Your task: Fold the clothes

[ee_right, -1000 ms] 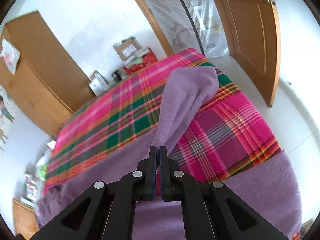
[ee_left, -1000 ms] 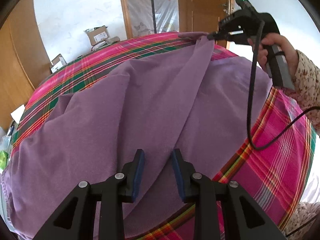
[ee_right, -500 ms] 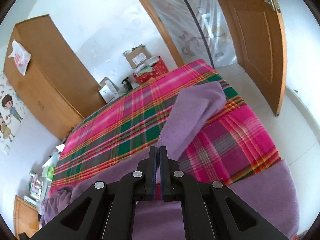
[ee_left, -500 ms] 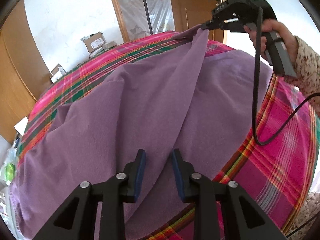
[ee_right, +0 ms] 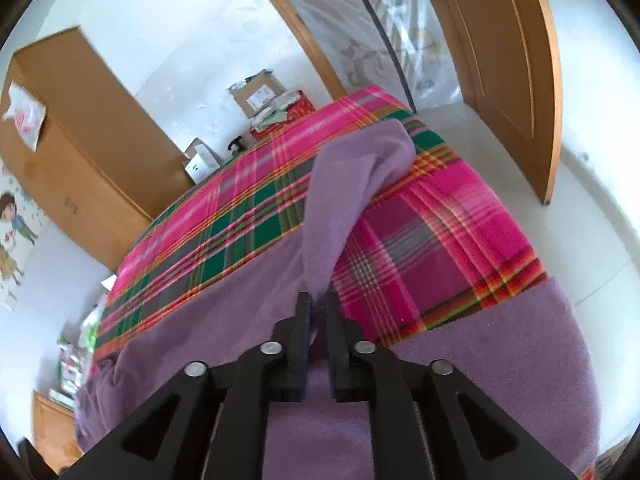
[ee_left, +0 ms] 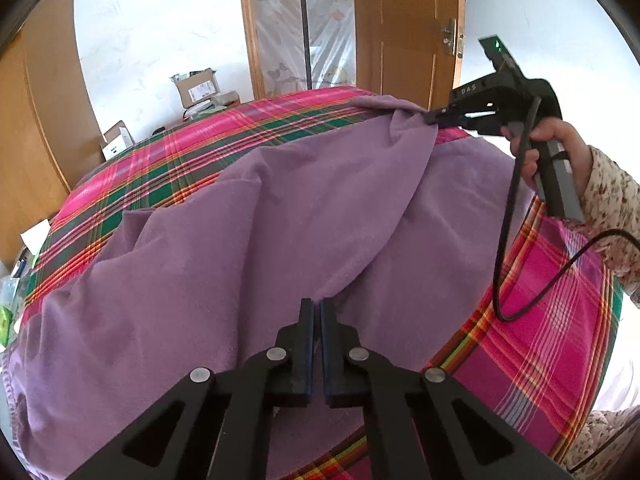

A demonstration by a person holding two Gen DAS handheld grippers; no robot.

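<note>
Left claw (ee_left: 317, 304) newly clamped on purple cloth (ee_left: 248, 240)

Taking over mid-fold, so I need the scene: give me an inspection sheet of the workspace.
Surface: bed under a plaid cover.
Job's things: purple garment spread on it, a fold ridged up.
Clutter: cardboard boxes on the floor beyond the bed.
Grippers: left gripper shut on the garment's near fold; right gripper at its far corner, jaws opening, cloth between them.
Cables: black cable hanging over the bed.
Surroundings: wooden door, wardrobe.
</note>
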